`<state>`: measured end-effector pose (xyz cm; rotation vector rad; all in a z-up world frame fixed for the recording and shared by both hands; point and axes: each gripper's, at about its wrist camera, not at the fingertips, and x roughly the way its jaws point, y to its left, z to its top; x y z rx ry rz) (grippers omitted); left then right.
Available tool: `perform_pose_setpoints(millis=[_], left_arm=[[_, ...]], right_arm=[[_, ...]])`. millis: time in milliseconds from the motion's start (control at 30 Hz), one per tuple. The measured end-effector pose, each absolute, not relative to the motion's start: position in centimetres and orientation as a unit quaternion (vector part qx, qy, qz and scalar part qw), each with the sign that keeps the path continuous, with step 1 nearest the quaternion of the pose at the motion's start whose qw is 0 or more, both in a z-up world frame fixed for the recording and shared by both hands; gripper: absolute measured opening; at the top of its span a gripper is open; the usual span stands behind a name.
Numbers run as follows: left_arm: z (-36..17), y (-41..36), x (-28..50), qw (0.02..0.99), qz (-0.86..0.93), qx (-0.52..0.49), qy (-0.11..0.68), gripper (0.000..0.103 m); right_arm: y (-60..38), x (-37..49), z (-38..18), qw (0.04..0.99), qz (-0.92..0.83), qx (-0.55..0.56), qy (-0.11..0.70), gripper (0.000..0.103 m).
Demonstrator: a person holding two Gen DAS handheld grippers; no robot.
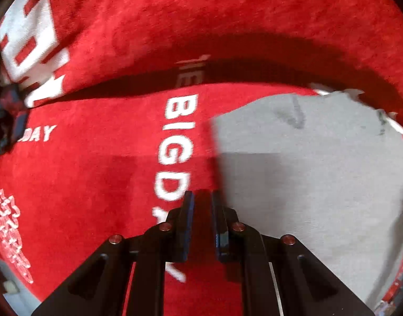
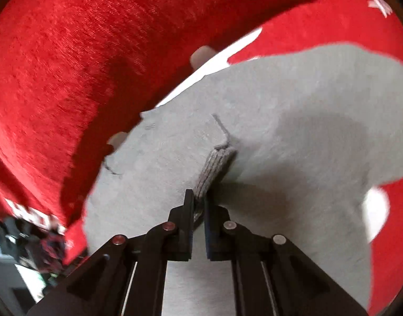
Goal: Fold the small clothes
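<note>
A small grey garment (image 1: pixel 306 173) lies flat on a red blanket (image 1: pixel 96 171) with white lettering. In the left wrist view my left gripper (image 1: pixel 202 197) hovers over the blanket just left of the garment's left edge, its fingers a little apart with nothing between them. In the right wrist view the same grey garment (image 2: pixel 280 121) fills the middle. My right gripper (image 2: pixel 199 197) is shut on a ribbed grey edge (image 2: pixel 214 168) of the garment, lifted into a ridge above the rest of the cloth.
The red blanket (image 2: pixel 69 65) rises into a fold or cushion behind the garment in both views. A dark patterned cloth pile (image 1: pixel 3 121) lies at the left edge; it also shows in the right wrist view (image 2: pixel 40 245). A pale floor shows at lower left.
</note>
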<state>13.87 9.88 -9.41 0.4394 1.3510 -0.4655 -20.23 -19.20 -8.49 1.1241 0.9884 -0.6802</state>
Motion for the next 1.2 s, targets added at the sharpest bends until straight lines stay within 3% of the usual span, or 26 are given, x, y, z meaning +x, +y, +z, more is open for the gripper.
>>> perform_pose_setpoints(millis=[167,267,400,533,600,700,833,1133,1200], left_arm=[[-7.0,11.3,13.0,0.738,-0.222,0.17,0.614,0.015],[-5.5,10.5,11.1,0.731,-0.262,0.167,0.608,0.015],[-7.2,8.4,9.4,0.717,-0.275,0.188,0.613,0.015],[-8.1,8.8,7.8,0.73,-0.266,0.198,0.598,0.015],[-8.0,9.5,7.5,0.73,-0.268,0.206,0.595,0.015],[-7.8,10.7,8.1,0.73,-0.252,0.21,0.599,0.036],[-6.4,12.0,8.3,0.731,-0.237,0.199,0.609,0.036],[-3.6,7.6,2.4,0.685,-0.317,0.194,0.627,0.036],[-3.1,5.8,0.4,0.67,-0.339,0.194,0.631,0.037]], right_arm=[[-19.2,-20.5,-7.7,0.67,-0.321,0.468,0.479,0.012],[-18.3,-20.2,-5.4,0.701,-0.304,0.453,0.459,0.012],[-17.0,-17.0,-4.7,0.738,-0.26,0.41,0.469,0.012],[-17.4,-15.7,-7.7,0.721,-0.265,0.393,0.505,0.012],[-18.2,-17.7,-8.6,0.717,-0.265,0.422,0.487,0.004],[-19.1,-20.5,-8.7,0.706,-0.277,0.449,0.473,0.003],[-19.7,-23.5,-8.6,0.676,-0.285,0.49,0.471,0.009],[-19.0,-26.9,-7.4,0.656,-0.274,0.538,0.453,0.01],[-18.9,-27.8,-7.2,0.65,-0.278,0.545,0.452,0.017]])
